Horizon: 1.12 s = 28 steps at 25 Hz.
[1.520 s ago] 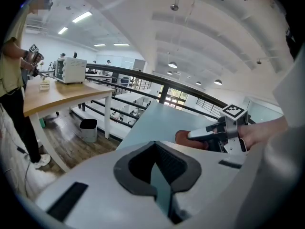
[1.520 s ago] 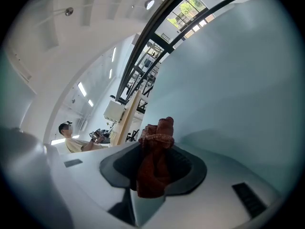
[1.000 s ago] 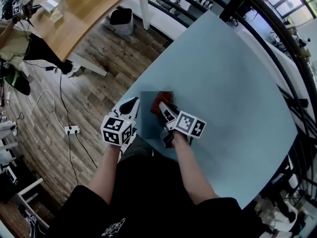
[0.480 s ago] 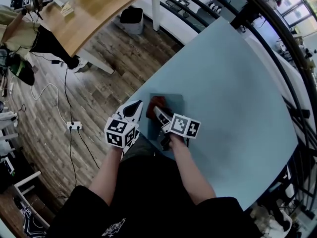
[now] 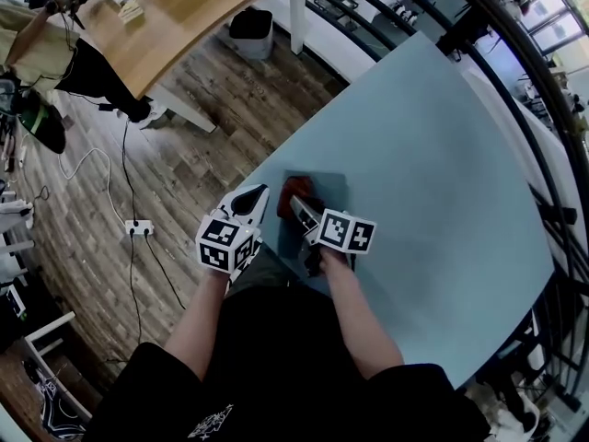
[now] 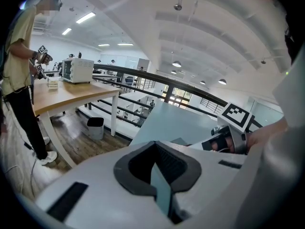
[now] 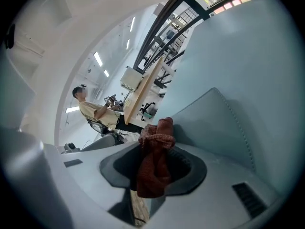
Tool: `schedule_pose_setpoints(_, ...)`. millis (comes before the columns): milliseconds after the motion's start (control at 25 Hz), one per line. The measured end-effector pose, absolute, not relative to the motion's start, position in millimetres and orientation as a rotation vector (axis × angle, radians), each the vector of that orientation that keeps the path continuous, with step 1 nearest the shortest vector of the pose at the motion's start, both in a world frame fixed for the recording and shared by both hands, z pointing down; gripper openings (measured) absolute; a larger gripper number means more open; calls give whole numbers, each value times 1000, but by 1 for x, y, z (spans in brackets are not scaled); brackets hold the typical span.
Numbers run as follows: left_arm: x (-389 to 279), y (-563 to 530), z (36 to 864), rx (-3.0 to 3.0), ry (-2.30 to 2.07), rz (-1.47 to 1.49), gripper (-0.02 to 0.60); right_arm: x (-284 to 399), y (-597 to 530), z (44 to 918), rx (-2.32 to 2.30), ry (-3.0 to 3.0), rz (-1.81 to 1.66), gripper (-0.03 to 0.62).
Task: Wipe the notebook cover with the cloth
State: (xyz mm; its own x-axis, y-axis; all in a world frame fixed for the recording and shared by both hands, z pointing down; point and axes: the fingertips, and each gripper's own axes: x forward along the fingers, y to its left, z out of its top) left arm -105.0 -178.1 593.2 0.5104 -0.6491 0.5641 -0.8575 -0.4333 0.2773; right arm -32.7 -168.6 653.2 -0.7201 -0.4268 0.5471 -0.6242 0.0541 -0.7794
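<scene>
Between the jaws of the right gripper (image 7: 156, 152), a bunched rust-red cloth (image 7: 152, 173) of nubbly, looped weave is clamped tight and held to the left edge of the notebook (image 7: 217, 128), apparently so the protruding wad does the rubbing. Its smooth grey-blue cover, stitched round the border, lies flat on the pale blue counter (image 5: 433, 145). Just beside it, the left gripper (image 6: 161, 185) hovers, jaws all but together on nothing, seemingly ready to steady the book.

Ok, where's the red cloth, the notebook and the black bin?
cloth (image 7: 153, 163): right gripper view, on its bunched middle.
notebook (image 7: 224, 123): right gripper view, on its bare cover.
bin (image 5: 248, 26): head view, on its dark top.
</scene>
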Motion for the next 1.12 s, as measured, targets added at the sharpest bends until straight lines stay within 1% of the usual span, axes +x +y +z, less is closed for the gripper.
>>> schedule_pose_setpoints(1120, -32, -170, 592, 2344, -1021, 562, 8, 92, -155, 652, 1491, -2053, 1827, 140)
